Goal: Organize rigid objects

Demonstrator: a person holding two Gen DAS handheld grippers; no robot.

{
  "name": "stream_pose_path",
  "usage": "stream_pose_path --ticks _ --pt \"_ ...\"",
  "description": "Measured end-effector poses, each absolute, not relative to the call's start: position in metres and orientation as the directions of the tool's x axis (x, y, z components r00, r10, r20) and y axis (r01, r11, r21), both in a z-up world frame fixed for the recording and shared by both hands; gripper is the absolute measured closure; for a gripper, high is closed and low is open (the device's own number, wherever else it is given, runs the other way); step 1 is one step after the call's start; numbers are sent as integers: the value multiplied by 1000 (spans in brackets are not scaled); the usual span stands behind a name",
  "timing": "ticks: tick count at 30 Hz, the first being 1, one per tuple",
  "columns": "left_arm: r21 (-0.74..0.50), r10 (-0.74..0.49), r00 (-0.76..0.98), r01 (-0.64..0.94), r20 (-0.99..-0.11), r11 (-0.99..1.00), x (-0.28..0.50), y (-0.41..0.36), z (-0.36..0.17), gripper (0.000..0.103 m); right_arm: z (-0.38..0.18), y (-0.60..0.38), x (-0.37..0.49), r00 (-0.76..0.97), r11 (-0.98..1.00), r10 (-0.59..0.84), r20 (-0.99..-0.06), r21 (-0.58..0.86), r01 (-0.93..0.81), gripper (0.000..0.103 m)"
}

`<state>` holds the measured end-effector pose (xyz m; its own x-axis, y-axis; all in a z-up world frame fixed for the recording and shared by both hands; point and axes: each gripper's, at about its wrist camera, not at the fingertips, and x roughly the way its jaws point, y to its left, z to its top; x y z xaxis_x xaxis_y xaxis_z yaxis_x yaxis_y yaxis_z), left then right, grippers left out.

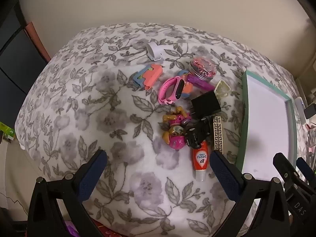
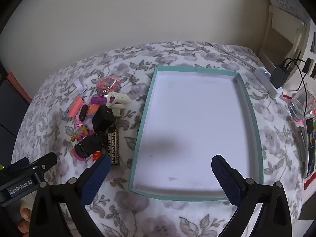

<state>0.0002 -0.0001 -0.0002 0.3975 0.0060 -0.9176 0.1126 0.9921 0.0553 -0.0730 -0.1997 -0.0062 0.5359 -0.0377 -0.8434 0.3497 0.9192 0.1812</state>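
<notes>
A heap of small objects lies on the floral cloth: a pink toy dog (image 1: 175, 132), a black toy car (image 1: 197, 134), an orange tube (image 1: 200, 158), a black charger (image 1: 206, 103), a pink watch (image 1: 171, 88), a gold-patterned bar (image 1: 217, 134) and a round tin (image 1: 203, 68). My left gripper (image 1: 158, 160) hovers open above the cloth, just in front of the heap, holding nothing. To the right stands a shallow teal-rimmed box (image 2: 147, 106) with a white floor. My right gripper (image 2: 161, 165) is open over the box's near end, holding nothing.
A white clip (image 1: 154, 53) and an orange-and-blue toy (image 1: 150, 75) lie behind the heap. A white power strip (image 2: 266, 81) with a black plug, a glass and a phone (image 2: 310, 146) crowd the right edge. A wall runs close behind the table.
</notes>
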Motion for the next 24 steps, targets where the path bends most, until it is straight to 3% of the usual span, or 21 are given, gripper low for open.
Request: stream_pose_path --ticks 24 --pt "42 7 407 75 -913 996 1 4 4 0 -5 -200 -73 533 921 -52 -844 166 352 0"
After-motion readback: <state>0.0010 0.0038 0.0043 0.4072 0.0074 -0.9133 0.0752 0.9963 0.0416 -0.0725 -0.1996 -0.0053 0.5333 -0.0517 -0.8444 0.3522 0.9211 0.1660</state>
